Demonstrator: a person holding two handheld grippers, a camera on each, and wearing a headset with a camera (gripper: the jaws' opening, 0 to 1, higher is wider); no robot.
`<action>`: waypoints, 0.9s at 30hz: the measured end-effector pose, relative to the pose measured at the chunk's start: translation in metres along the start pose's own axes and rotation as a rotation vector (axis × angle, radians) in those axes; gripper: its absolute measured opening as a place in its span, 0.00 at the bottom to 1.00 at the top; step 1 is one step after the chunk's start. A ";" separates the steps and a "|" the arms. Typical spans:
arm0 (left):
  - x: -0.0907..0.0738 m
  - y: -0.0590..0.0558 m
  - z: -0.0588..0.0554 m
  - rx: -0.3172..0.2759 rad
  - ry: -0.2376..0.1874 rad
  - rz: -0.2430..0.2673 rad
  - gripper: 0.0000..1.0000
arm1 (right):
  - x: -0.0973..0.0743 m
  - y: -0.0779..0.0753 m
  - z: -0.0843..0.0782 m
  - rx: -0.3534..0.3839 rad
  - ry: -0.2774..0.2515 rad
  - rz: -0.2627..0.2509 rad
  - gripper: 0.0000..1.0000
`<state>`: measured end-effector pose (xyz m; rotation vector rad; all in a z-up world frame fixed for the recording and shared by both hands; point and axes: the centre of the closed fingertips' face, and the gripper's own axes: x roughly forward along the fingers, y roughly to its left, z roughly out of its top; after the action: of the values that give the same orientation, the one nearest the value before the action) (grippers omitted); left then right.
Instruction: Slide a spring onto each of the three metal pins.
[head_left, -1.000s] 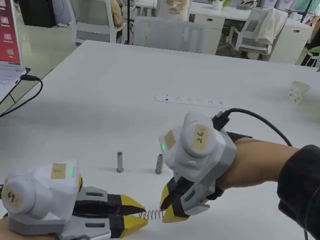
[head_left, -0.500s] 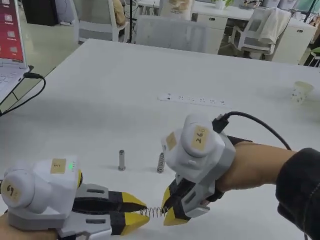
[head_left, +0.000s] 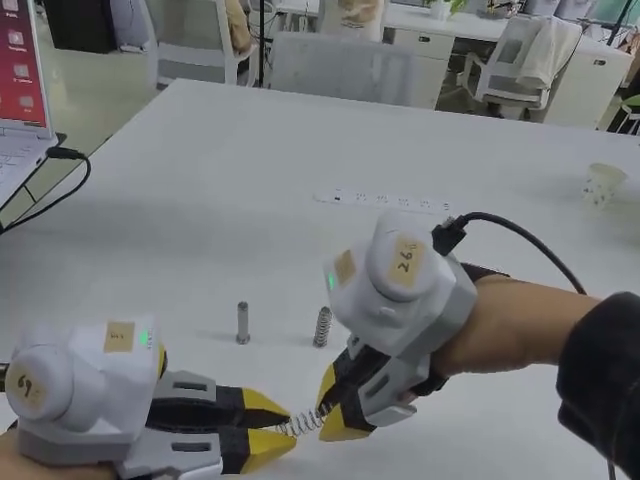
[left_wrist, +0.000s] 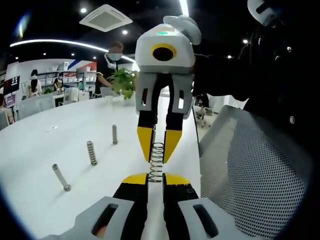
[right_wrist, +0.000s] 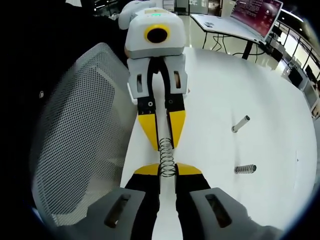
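Left gripper (head_left: 288, 428): black jaws with yellow wedge tips, pressed together on the left end of a thin wire coil spring (head_left: 305, 422). Right gripper (head_left: 325, 418): same build, jaws pinching the spring's right end. The spring bridges the short gap between the two pairs of tips, coils open and slightly bowed, at the near edge of the table (head_left: 200, 180). Both gripper bodies are smooth white plastic, each with a paper label and a green light.

Beyond the jaws, on the matte white table top, a bare pin (head_left: 241, 323) stands upright, a plain grey metal cylinder. Just right of it a second pin (head_left: 321, 327) is sleeved in a ribbed coil. In the left gripper view a third pin (left_wrist: 114, 134) stands farther off; its surface is too small to judge.

Far side: a flat white power strip (head_left: 385, 200) and, at far right, a paper cup (head_left: 600, 183). Far left: a laptop (head_left: 15, 90) with a black cable (head_left: 45, 190). A mesh chair back (left_wrist: 250, 165) borders the near table edge.
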<state>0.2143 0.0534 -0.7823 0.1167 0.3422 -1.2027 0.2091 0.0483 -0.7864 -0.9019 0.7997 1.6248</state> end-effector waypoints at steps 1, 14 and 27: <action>0.000 0.000 0.000 0.000 0.001 0.000 0.03 | -0.001 0.000 0.003 -0.001 -0.007 -0.002 0.08; 0.001 0.000 0.001 0.004 0.001 0.000 0.02 | -0.002 0.003 0.027 -0.026 -0.026 -0.003 0.08; 0.001 0.002 0.001 0.006 -0.009 0.008 0.02 | -0.001 0.001 0.031 -0.052 0.019 -0.004 0.08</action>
<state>0.2163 0.0530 -0.7821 0.1179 0.3296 -1.1957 0.2031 0.0742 -0.7707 -0.9558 0.7715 1.6424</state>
